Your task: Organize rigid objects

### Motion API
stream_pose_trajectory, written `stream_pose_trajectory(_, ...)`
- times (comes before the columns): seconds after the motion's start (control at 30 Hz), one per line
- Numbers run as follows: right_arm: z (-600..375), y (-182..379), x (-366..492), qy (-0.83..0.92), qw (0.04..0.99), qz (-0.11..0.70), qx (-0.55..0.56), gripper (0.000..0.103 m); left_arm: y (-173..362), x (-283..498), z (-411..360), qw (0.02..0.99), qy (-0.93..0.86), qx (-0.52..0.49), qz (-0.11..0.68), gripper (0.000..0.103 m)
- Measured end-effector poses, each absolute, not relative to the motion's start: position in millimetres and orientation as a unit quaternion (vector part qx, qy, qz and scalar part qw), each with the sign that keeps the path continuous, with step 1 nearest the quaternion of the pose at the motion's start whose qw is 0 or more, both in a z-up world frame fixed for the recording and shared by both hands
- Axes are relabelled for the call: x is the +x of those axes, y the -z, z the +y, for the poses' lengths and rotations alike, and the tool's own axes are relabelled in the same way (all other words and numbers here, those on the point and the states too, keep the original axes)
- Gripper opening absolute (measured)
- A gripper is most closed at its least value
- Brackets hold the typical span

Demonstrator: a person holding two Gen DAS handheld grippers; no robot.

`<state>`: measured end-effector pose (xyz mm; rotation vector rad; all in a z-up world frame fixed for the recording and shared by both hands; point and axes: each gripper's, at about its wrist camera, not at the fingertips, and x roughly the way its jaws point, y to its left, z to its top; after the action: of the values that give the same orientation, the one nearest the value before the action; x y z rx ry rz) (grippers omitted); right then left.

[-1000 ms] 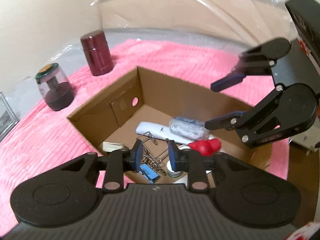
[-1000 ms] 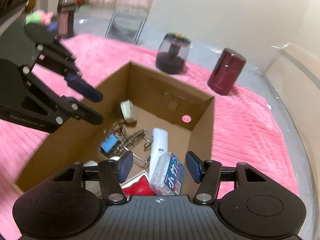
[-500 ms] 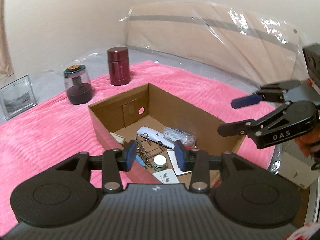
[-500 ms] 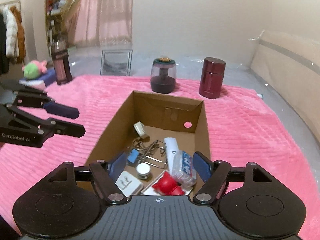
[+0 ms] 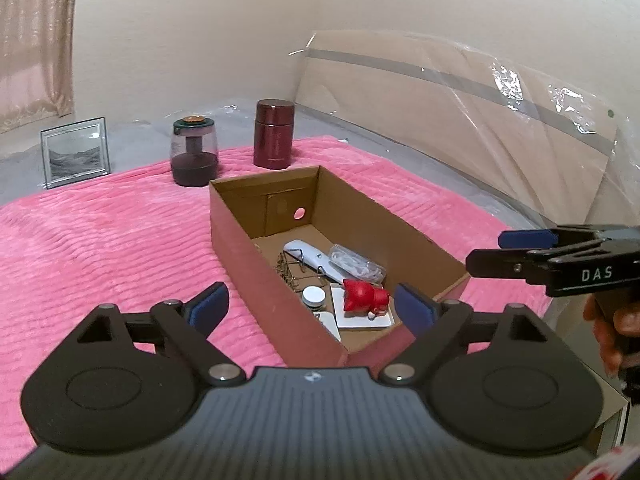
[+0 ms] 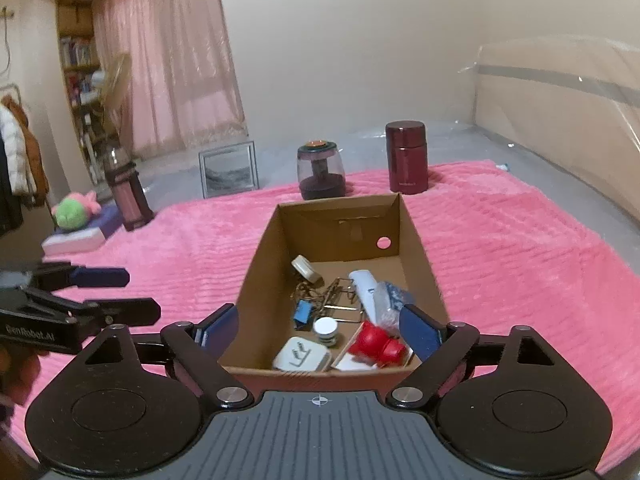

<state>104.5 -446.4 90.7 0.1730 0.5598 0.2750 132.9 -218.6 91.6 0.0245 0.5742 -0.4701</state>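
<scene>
An open cardboard box [image 5: 256, 256] [image 6: 256, 280] sits on the pink blanket. It holds a red figure [image 5: 362, 292] [image 6: 374, 342], a white handheld device [image 5: 308, 256] [image 6: 364, 288], a clear packet [image 5: 356, 266], wire clips [image 6: 332, 300], a blue clip [image 6: 302, 314], a small white jar [image 6: 326, 330] and a white plug [image 6: 300, 356]. My left gripper [image 5: 312, 306] is open and empty, held back above the box's near corner. My right gripper [image 6: 320, 326] is open and empty above the box's near end.
A dark red canister [image 5: 274, 140] [image 6: 406, 156] and a glass jar with a green lid [image 5: 194, 152] [image 6: 320, 172] stand behind the box. A framed picture [image 5: 74, 156], a bottle [image 6: 126, 196] and a plush toy [image 6: 76, 212] stand at the left. A plastic-wrapped headboard [image 5: 460, 120] runs along the right.
Both grippers have pulled back and up from the box and opened wider. More of the box and room shows now.
</scene>
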Motion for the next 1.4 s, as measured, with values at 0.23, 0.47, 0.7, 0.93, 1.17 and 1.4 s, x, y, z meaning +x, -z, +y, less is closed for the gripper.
stream_pose_trajectory(0.23,-456,-85,84,-0.115,0.944,0.27,0.151,0.088,-86,103,-217,0.938,0.211,-0.006,0.275,0.095)
stream_pose_trajectory(0.47,-460,-79,60,-0.101,0.937,0.271,0.197,0.089,-83,78,-209,0.942,0.193,-0.027,0.274,0.101)
stream_pose_trajectory(0.7,-458,-71,38,-0.088,0.933,0.276,0.214,0.092,-80,58,-191,0.945,0.163,-0.045,0.279,0.102)
stream_pose_trajectory(0.93,-437,-68,21,-0.08,0.943,0.276,0.17,0.092,-70,39,-176,0.95,0.123,-0.045,0.285,0.102)
stream_pose_trajectory(1.17,-404,-61,9,-0.082,0.951,0.278,0.104,0.092,-61,18,-168,0.948,0.107,-0.04,0.298,0.1)
stream_pose_trajectory(1.4,-378,-47,4,-0.095,0.947,0.295,0.08,0.092,-47,7,-161,0.944,0.094,-0.045,0.312,0.096)
